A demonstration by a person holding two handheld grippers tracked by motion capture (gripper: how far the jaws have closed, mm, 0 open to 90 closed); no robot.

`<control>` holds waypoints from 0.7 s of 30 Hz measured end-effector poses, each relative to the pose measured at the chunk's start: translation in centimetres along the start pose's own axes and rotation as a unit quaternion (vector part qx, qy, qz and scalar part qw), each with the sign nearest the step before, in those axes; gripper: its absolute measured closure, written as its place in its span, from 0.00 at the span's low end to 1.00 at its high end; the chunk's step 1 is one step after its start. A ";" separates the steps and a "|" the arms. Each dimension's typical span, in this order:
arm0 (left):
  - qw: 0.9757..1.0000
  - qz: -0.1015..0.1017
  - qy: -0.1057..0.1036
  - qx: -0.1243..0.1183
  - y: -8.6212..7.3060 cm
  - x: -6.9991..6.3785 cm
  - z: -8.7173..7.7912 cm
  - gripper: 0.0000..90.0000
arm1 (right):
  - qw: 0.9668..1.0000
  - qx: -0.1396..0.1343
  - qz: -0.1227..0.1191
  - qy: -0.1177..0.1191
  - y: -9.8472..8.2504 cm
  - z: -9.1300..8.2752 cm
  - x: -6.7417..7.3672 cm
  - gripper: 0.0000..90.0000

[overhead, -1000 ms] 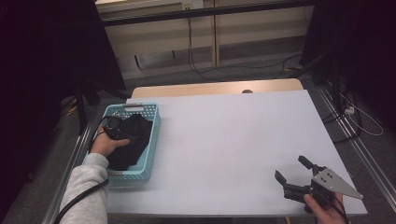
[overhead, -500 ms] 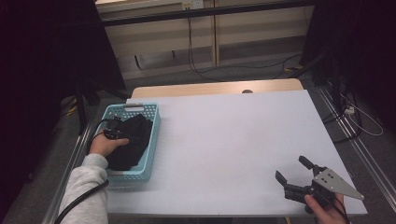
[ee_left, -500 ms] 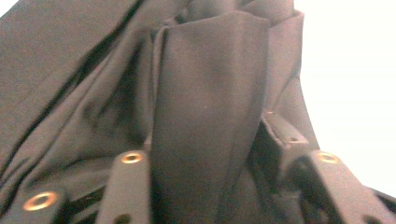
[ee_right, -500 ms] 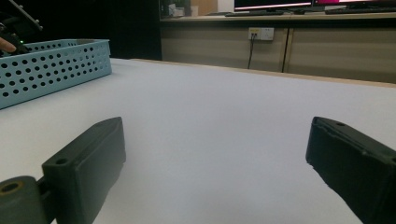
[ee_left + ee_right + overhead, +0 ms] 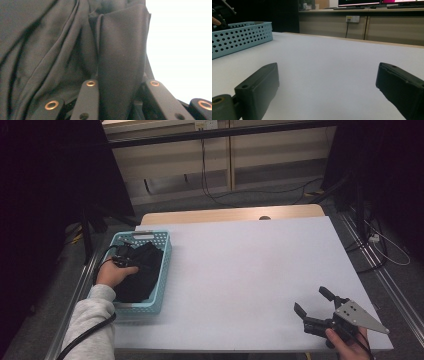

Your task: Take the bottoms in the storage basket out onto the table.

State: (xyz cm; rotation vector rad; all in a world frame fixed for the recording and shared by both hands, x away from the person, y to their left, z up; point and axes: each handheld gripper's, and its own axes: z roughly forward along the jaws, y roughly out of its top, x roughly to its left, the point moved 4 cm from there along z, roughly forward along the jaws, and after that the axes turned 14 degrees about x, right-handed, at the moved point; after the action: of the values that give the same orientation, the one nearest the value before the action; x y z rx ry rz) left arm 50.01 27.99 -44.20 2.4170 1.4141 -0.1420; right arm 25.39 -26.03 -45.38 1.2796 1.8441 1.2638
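One fold of black cloth (image 5: 120, 62) pinched between just-closing left tool (image 5: 120, 85) jaws, inside blue basket (image 5: 162, 270), right tool (image 5: 314, 302) wide.

The cloth (image 5: 142, 272) is black. The basket (image 5: 161, 270) is light blue with lots of little round holes. The counter (image 5: 250, 270) is white with a light wood edge. The sleeve (image 5: 92, 322) is grey. Both grippers are black: the left gripper (image 5: 121, 261) and the right gripper (image 5: 312, 307).

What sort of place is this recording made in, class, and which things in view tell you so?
Probably an office or lab workroom: a white table before a long counter bearing monitors, a wall socket with cables, and a blue basket of dark cloth.
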 end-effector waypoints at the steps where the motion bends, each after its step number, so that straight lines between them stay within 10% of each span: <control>1: 1.000 0.000 0.000 0.000 0.0 0.0 0.0 0.84 | 1.000 0.000 0.000 0.000 0.0 0.0 0.0 0.05; 13: 0.998 -0.011 -0.026 -0.063 1.9 -1.9 -5.6 0.84 | 1.000 -0.002 0.001 0.001 0.1 0.0 0.1 0.05; 21: 0.996 -0.008 0.040 -0.083 1.1 0.6 -3.1 0.80 | 1.000 0.000 -0.001 0.004 0.0 0.2 0.1 0.05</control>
State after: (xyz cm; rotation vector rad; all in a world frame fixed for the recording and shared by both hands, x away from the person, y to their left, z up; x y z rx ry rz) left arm 51.00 29.01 -41.18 2.2994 1.4211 0.0675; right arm 25.47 -25.84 -45.43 1.2749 1.8504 1.2703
